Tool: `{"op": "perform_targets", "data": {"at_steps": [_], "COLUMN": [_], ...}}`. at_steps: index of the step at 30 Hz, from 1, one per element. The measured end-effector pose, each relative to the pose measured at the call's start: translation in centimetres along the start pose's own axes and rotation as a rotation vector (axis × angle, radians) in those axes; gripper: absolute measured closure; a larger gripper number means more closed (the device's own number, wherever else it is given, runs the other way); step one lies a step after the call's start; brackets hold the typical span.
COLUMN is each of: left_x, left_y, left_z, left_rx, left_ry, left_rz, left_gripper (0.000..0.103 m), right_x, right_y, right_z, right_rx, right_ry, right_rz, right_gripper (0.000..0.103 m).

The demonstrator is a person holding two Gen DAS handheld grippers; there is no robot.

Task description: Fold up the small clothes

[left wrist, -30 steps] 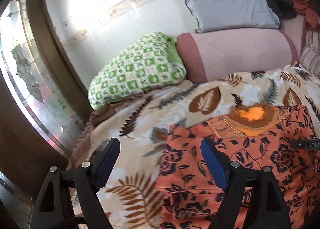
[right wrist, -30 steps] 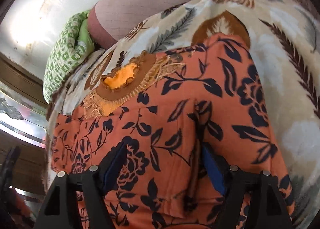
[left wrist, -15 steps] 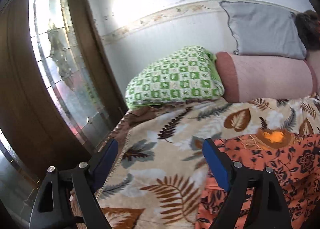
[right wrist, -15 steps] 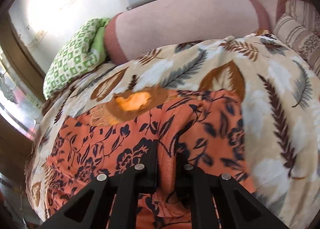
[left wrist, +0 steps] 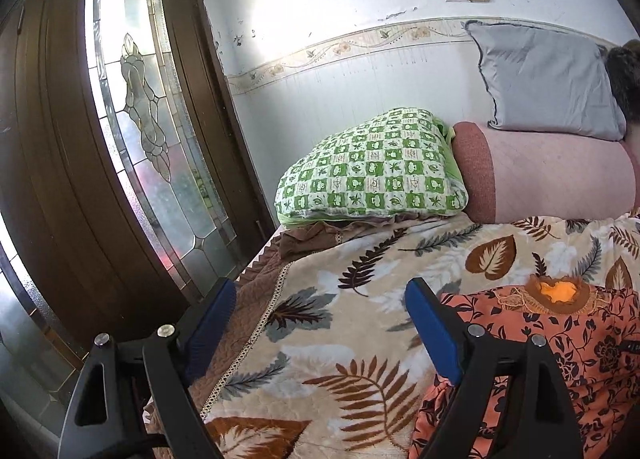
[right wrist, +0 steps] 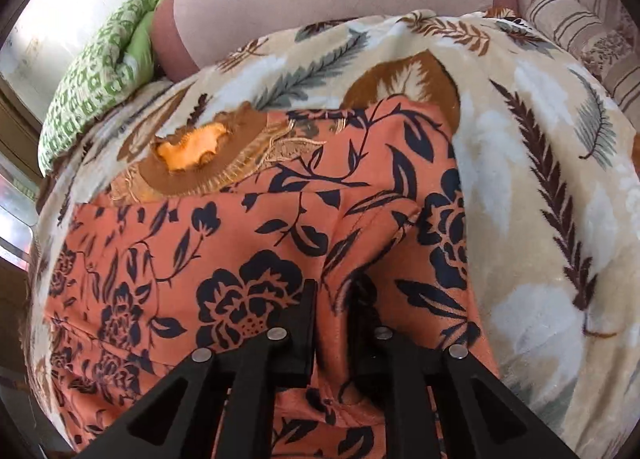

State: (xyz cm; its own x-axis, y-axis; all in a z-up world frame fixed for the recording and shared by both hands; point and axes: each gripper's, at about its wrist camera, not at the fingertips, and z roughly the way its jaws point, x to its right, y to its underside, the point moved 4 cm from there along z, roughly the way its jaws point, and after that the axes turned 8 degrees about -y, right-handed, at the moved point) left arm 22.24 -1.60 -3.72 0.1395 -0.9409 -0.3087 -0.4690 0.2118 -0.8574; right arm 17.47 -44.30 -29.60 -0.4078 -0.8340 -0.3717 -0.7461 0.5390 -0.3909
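An orange garment (right wrist: 248, 243) with a dark floral print and a brown embroidered neckline lies spread on a leaf-patterned blanket (right wrist: 540, 179). My right gripper (right wrist: 334, 299) is shut on a pinched ridge of the garment's right half. In the left wrist view the garment (left wrist: 560, 331) lies at the lower right. My left gripper (left wrist: 320, 315) is open and empty, held above the blanket (left wrist: 340, 299) to the left of the garment's edge, with its right finger (left wrist: 430, 325) near that edge.
A green checked pillow (left wrist: 376, 171), a pink bolster (left wrist: 560, 175) and a grey cushion (left wrist: 548, 79) lie at the bed's head against a white wall. A wooden door with leaded glass (left wrist: 132, 119) stands left of the bed. Striped cushions (right wrist: 592, 31) lie at the right.
My right gripper has closed on the garment and bunched a ridge of fabric. My left gripper has drawn back and left, off the garment, staying open.
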Motion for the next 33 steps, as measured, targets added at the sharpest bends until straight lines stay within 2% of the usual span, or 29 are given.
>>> {"op": "perform_targets", "data": {"at_steps": [5, 11, 16, 22, 33], "left_x": [-1.2, -4.9, -8.3, -11.4, -12.5], "left_y": [-0.5, -1.2, -1.1, -0.7, -0.2], "left_z": [-0.8, -2.5, -3.6, -4.0, -3.7], "left_rx": [0.016, 0.051, 0.064, 0.067, 0.058], "left_ry": [-0.013, -0.074, -0.122, -0.161, -0.163], "left_rz": [-0.026, -0.063, -0.091, -0.125, -0.145], "left_gripper": [0.016, 0.016, 0.014, 0.012, 0.012], "right_x": [-0.9, -1.6, -1.3, -3.8, -8.1], "right_y": [-0.3, -0.7, -0.7, -0.4, -0.1], "right_z": [-3.4, -5.9, -6.6, -6.1, -5.9], "right_rx": [0.069, 0.138, 0.150, 0.151, 0.160], "right_ry": [0.007, 0.038, 0.018, -0.003, -0.038], "right_rz": [-0.047, -0.066, -0.017, -0.063, -0.121], "right_gripper": [0.090, 0.090, 0.090, 0.090, 0.090]}}
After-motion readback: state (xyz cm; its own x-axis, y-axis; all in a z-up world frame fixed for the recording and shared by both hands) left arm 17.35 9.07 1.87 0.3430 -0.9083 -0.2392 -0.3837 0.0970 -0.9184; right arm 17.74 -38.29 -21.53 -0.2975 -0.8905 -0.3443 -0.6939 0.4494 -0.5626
